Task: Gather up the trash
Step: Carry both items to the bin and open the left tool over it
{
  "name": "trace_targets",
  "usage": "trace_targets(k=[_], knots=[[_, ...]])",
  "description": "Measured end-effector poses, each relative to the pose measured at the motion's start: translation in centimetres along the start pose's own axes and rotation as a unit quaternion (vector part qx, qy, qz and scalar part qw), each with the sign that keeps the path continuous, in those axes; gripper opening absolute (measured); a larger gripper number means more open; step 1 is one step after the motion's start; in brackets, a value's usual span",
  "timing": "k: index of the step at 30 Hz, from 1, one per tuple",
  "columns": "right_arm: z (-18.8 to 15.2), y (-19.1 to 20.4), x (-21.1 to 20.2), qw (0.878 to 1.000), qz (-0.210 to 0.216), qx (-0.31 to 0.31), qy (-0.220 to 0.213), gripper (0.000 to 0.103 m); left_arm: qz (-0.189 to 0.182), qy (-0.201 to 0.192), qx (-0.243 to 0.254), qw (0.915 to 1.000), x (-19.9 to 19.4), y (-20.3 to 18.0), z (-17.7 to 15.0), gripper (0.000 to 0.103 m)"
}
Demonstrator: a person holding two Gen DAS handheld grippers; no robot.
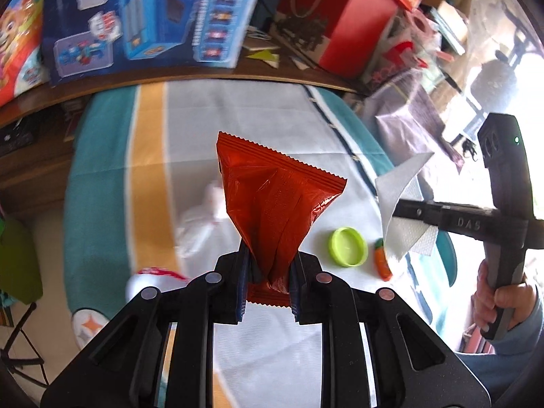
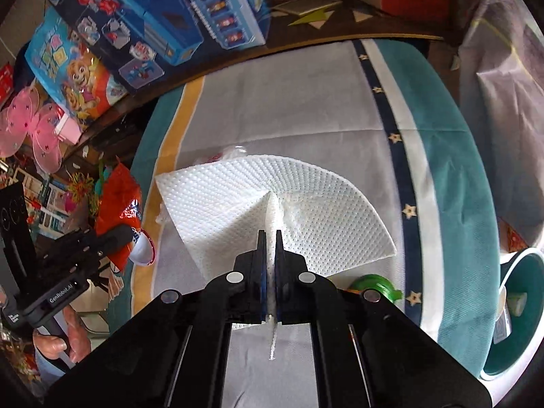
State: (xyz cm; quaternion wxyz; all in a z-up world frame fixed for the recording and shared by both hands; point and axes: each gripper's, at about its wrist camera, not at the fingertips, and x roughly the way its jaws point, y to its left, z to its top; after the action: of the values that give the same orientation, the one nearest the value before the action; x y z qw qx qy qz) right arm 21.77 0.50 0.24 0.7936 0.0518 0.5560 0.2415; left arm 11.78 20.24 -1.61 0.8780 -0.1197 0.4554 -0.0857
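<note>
Black moulded jaws of the left gripper (image 1: 268,278) are pinched on a red foil wrapper (image 1: 275,197), a glossy, creased packet with zigzag-cut ends; its waist is crushed between the ribbed blue pads while the upper end fans out flat above the table. Right gripper (image 2: 269,258) is clamped nearly closed on a white paper towel (image 2: 272,200), an embossed, dimpled sheet folded into a fan shape, with a thin twisted tail of paper trailing out behind the pads. Both items are held clear of the surface.

Beneath them lies a tablecloth (image 1: 238,115), a matte woven fabric with a pale grey centre, yellow and teal bands and a navy strip printed with stars. On it rest a round lime-green plastic lid (image 1: 348,246), rim up, and just beside it a small orange carrot-shaped object (image 1: 383,261). A blurred white crumpled item (image 1: 200,217), possibly plastic film, lies behind the wrapper. A round teal bin with a white rim (image 2: 516,312) stands past the table's right edge, some scraps inside. Glossy printed toy boxes (image 1: 142,17) line the far side.
</note>
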Motion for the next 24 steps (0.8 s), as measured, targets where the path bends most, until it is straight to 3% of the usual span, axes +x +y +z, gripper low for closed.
trace_targets(k=[10, 16, 24], knots=[[-5.5, -12.5, -9.3, 0.992, -0.026, 0.108, -0.061, 0.004, -0.078, 0.032, 0.090, 0.9924, 4.0, -13.1, 0.5, 0.020], [-9.8, -20.4, -13.5, 0.979, -0.042, 0.179, -0.093, 0.004, -0.120, 0.067, 0.154, 0.9784, 7.2, -21.9, -0.3, 0.020], [-15.2, -28.9, -16.4, 0.959, -0.051, 0.254, -0.117, 0.004, -0.133, 0.112, 0.236, 0.9559, 11.2, -32.1, -2.4, 0.020]])
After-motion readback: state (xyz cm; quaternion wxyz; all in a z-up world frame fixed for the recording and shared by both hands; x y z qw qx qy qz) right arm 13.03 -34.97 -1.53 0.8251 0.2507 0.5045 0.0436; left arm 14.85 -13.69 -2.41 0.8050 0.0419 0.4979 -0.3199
